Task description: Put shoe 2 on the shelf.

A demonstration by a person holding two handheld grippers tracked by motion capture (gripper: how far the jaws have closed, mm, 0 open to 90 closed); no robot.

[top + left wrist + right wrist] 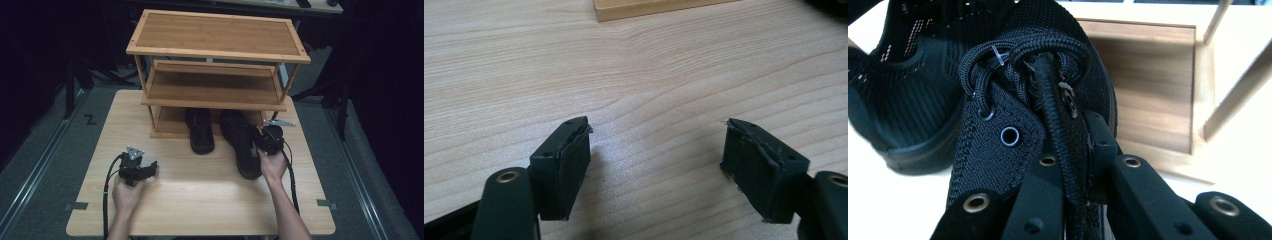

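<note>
Two black shoes sit at the foot of a wooden rack. The left shoe lies partly under the bottom shelf. The right shoe points out toward me, and my right gripper is shut on its tongue and laces. In the right gripper view the jaws pinch the laced tongue of that shoe, with the other shoe behind at left. My left gripper rests on the table at the near left, open with nothing between its pads.
The rack has three shelves and stands at the table's far side. A metal clip lies by the rack's right leg. The light wooden tabletop stretches between my hands. The bottom shelf is bare beside the shoes.
</note>
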